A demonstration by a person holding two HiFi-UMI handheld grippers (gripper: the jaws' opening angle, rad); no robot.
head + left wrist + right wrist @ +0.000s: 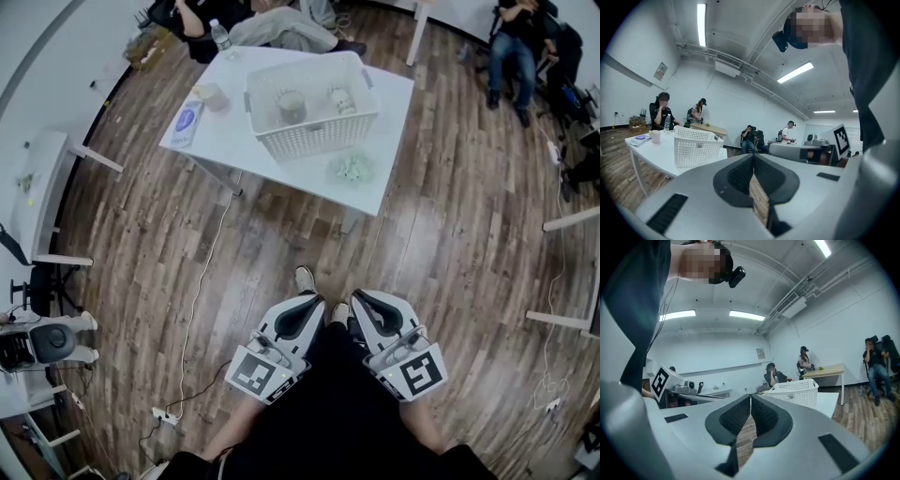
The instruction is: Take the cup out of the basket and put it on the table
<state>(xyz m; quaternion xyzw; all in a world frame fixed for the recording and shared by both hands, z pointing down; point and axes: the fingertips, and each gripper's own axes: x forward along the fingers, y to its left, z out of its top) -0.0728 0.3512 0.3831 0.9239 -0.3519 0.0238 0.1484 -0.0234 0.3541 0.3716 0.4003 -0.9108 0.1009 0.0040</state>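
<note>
**Grippers.** In the head view the left gripper (317, 300) and the right gripper (357, 297) sit side by side at lower centre of the frame. Both are over bare wooden floor (450, 234), well apart from the table (394, 103). In the left gripper view the jaws of the left gripper (752, 157) are pressed together along their front edge, with nothing between them. The right gripper view shows the same for the right gripper (750, 397): its pads meet and it holds nothing.

**Task items.** The white lattice basket (314, 136) stands on the white table at upper centre of the head view. The cup (292, 106), grey-brown and upright, is inside the basket on its left side. A second pale vessel (341, 99) stands to its right, also inside. At this range it appears to be another cup, but that is not certain. Neither gripper touches the basket. The basket also shows at left of centre in the left gripper view (696, 147) and at right of centre in the right gripper view (797, 391).

**Other items on the table.**
- A small pinkish cup (212, 96), left of the basket.
- A flat blue-printed packet (187, 122), near the left edge.
- A water bottle (220, 36), at the far corner.
- A green crumpled item (352, 169), below the basket.

**Surroundings.** Seated people (516, 47) occupy the top edge of the frame. A white cable (202, 281) runs across the floor to a power strip (167, 415) at lower left.
</note>
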